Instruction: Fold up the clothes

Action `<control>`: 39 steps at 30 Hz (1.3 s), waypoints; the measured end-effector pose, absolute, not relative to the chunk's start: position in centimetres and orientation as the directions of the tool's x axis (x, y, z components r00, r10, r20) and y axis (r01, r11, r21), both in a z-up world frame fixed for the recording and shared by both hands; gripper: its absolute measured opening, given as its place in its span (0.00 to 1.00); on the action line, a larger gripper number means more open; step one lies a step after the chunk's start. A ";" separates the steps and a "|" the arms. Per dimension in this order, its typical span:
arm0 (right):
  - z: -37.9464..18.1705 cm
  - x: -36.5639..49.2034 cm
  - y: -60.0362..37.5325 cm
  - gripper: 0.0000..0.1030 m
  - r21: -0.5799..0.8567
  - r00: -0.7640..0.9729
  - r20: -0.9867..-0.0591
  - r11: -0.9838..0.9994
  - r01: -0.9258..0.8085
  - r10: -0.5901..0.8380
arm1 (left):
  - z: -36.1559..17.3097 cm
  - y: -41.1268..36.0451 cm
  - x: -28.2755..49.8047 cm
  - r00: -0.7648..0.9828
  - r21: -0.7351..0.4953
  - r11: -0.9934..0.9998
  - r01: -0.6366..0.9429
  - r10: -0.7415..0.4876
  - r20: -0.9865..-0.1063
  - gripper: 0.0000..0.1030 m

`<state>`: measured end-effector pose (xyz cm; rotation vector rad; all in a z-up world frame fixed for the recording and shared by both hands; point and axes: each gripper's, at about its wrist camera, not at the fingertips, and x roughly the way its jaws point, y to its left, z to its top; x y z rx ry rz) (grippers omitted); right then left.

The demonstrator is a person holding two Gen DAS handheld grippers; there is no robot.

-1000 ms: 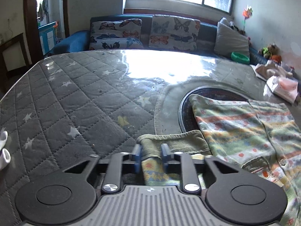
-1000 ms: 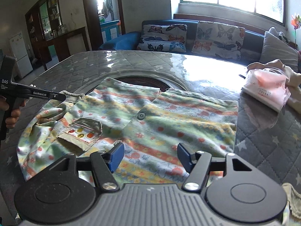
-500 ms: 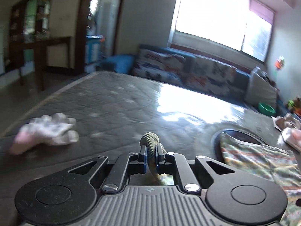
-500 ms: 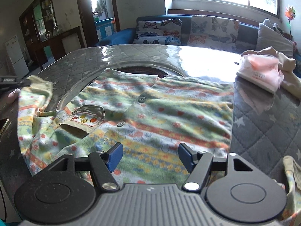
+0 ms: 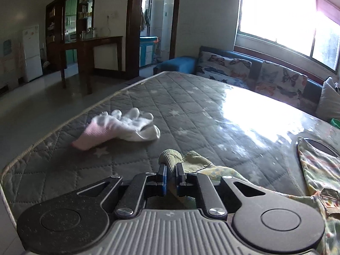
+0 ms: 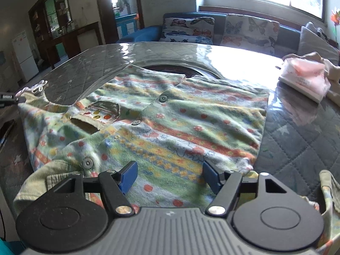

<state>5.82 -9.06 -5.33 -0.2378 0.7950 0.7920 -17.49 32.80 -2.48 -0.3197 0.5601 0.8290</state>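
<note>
A child's striped, flowery button top (image 6: pixel 191 116) lies spread on the grey quilted table (image 6: pixel 297 140), with its pocket (image 6: pixel 102 114) at the left. My left gripper (image 5: pixel 170 169) is shut on the ribbed olive sleeve cuff (image 5: pixel 170 158) and holds the sleeve (image 6: pixel 31 104) stretched out to the left of the body. The top's body (image 5: pixel 318 165) shows at the right of the left wrist view. My right gripper (image 6: pixel 170 174) hovers over the top's near hem. Its jaws are opening, the cloth lies under them, and the pads press on nothing.
A white and pink glove (image 5: pixel 123 125) lies near the table's left edge (image 5: pixel 63 125). A pink pack (image 6: pixel 303 76) and beige cloth (image 6: pixel 327 63) sit at the far right. A dark round plate (image 6: pixel 180 69) shows behind the top. A butterfly sofa (image 5: pixel 244 68) stands beyond the table.
My left gripper closed on the cuff and carried it leftward, drawing the sleeve out from the body, and its view swung toward the glove. The right gripper's jaws stand slightly wider.
</note>
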 end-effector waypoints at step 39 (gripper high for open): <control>-4.2 0.3 -2.5 0.68 0.017 0.292 -0.694 0.421 -0.907 0.658 | -4.0 33.1 -9.5 0.480 0.168 0.740 -0.652 0.573 -0.664 0.24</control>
